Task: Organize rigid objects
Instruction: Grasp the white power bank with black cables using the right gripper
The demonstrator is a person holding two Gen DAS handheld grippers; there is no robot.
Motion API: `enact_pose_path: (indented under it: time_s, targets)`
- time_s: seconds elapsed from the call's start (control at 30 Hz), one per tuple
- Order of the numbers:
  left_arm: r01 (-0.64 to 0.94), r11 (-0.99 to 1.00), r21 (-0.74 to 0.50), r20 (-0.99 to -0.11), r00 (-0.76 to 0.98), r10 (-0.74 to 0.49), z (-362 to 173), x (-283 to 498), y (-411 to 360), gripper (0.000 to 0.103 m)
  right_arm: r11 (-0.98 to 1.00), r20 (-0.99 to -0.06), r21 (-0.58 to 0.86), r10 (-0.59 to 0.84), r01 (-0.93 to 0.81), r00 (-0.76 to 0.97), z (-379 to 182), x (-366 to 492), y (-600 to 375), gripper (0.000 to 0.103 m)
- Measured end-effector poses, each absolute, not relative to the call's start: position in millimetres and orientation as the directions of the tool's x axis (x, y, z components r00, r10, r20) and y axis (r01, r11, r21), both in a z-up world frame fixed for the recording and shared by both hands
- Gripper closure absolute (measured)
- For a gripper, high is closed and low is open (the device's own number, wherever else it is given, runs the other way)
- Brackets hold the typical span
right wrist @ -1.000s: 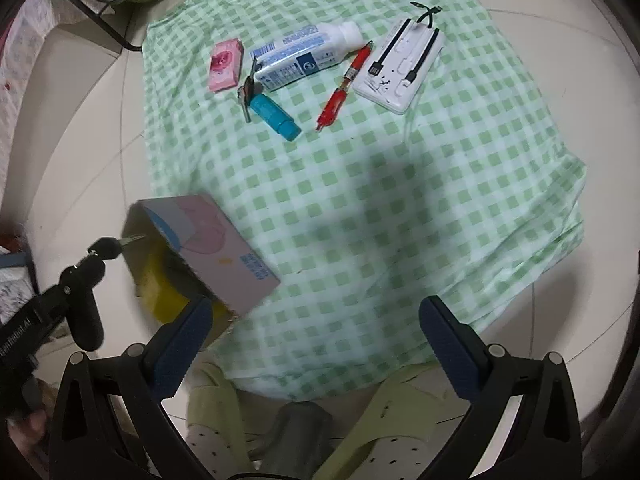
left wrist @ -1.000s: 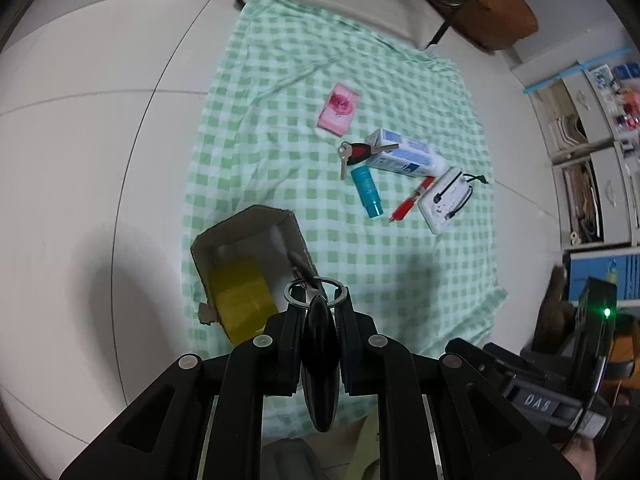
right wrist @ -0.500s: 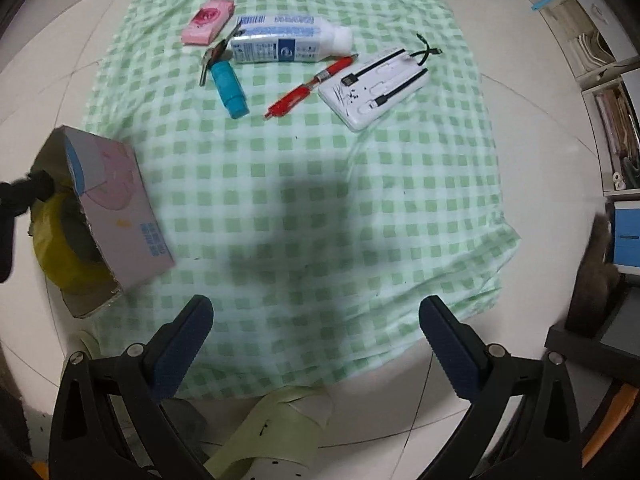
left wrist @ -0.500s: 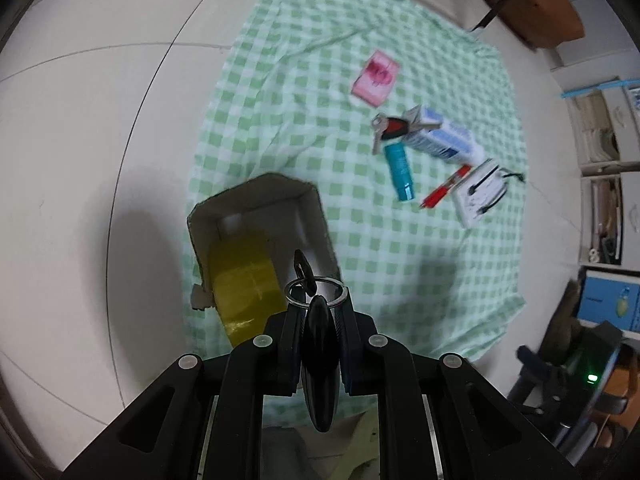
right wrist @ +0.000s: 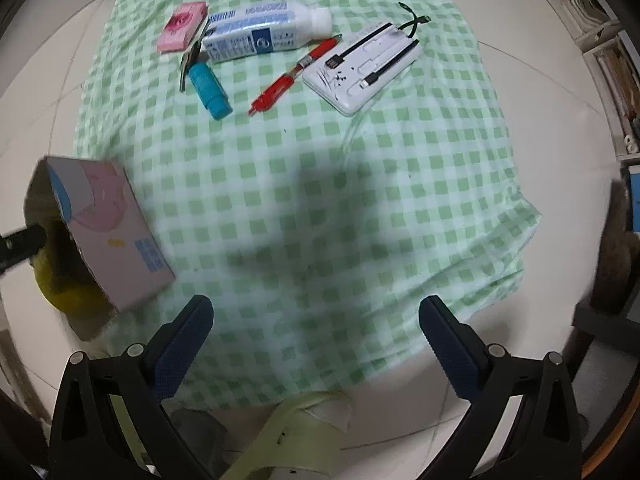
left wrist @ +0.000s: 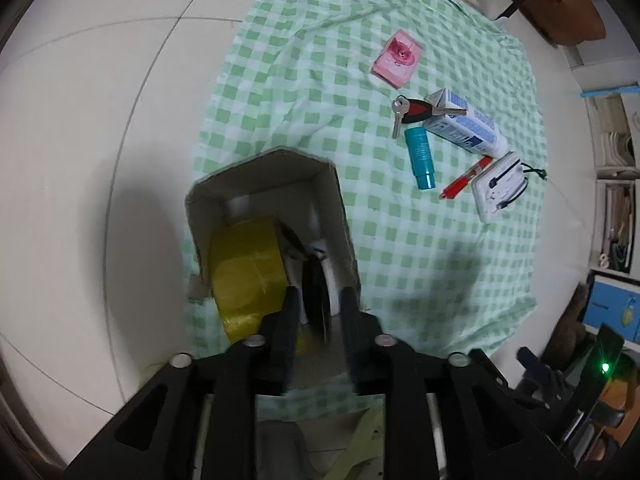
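My left gripper [left wrist: 318, 300] hovers just above the open cardboard box [left wrist: 264, 168], its jaws now parted; the black key fob [left wrist: 314, 292] is blurred between them, dropping into the box beside a yellow tape roll [left wrist: 248, 264]. On the green checked cloth [right wrist: 320, 200] lie a pink packet [left wrist: 398, 58], red-and-black keys [left wrist: 412, 110], a teal tube [left wrist: 420, 156], a white bottle [left wrist: 466, 122], a red pen [left wrist: 466, 178] and a white power bank [left wrist: 498, 186]. My right gripper [right wrist: 316, 344] is open and empty near the cloth's near edge.
The box [right wrist: 104, 236] stands at the cloth's left corner on pale floor tiles. Shelves [left wrist: 616, 200] stand at the right. A chair leg [left wrist: 516, 4] and brown bag [left wrist: 560, 8] are beyond the cloth. A pale green slipper [right wrist: 288, 432] lies below.
My left gripper moved over the box and its jaws opened, letting go of the key fob. My right gripper shifted slightly, staying open.
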State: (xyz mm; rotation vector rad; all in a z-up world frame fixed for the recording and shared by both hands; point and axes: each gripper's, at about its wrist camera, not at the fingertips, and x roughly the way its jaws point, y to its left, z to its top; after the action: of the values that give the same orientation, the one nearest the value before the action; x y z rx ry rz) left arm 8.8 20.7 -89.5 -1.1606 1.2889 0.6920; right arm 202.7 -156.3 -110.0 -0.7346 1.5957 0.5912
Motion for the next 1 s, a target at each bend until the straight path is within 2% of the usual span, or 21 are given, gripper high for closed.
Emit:
enact_pose_path:
  time_s: [0.03, 0.07, 0.27, 0.37, 0.47, 0.63, 0.8, 0.93, 1.0]
  targets:
    - [-0.908, 0.315, -0.275, -0.954, 0.217, -0.208, -90, 8, 20, 0.061, 0.68, -0.988, -0.01, -0.119, -0.734, -0.097, -112, 206, -155, 0.0]
    - [-0.908, 0.308, -0.284, -0.951, 0.226, -0.211, -90, 7, 20, 0.052, 0.687, -0.987, 0.002, -0.114, -0.727, -0.111, -115, 209, -154, 0.0]
    - [-0.909, 0.336, -0.248, -0.965, 0.2, -0.172, -80, 5, 22, 0.032, 0.69, -0.984, -0.013, -0.139, -0.724, -0.115, -137, 240, -143, 0.003]
    - [-0.9, 0.372, -0.228, -0.971, 0.182, -0.154, -70, 7, 18, 0.032, 0.717, -0.981, 0.032, -0.113, -0.696, -0.16, -149, 261, -135, 0.004]
    - [-0.875, 0.461, -0.147, -0.989, 0.122, -0.084, -56, 14, 10, 0.032, 0.74, -0.977, 0.067, -0.087, -0.669, -0.194, -161, 283, -125, 0.003]
    - [-0.875, 0.452, -0.17, -0.985, 0.146, -0.089, -46, 15, 5, 0.032, 0.781, -0.978, 0.058, -0.08, -0.621, -0.191, -181, 325, -113, 0.002]
    - [-0.88, 0.453, -0.14, -0.99, 0.112, -0.088, -44, 13, 8, 0.032, 0.879, -0.975, 0.057, -0.053, -0.474, -0.216, -207, 375, -114, 0.016]
    - [-0.885, 0.449, -0.125, -0.991, 0.095, -0.089, -44, 14, 11, 0.032, 0.961, -0.968, 0.115, 0.051, -0.252, -0.247, -229, 404, -124, 0.03]
    - [-0.885, 0.447, -0.131, -0.989, 0.089, -0.114, -46, 15, 11, 0.032, 0.974, -0.962, 0.161, 0.117, -0.162, -0.248, -235, 411, -127, 0.032]
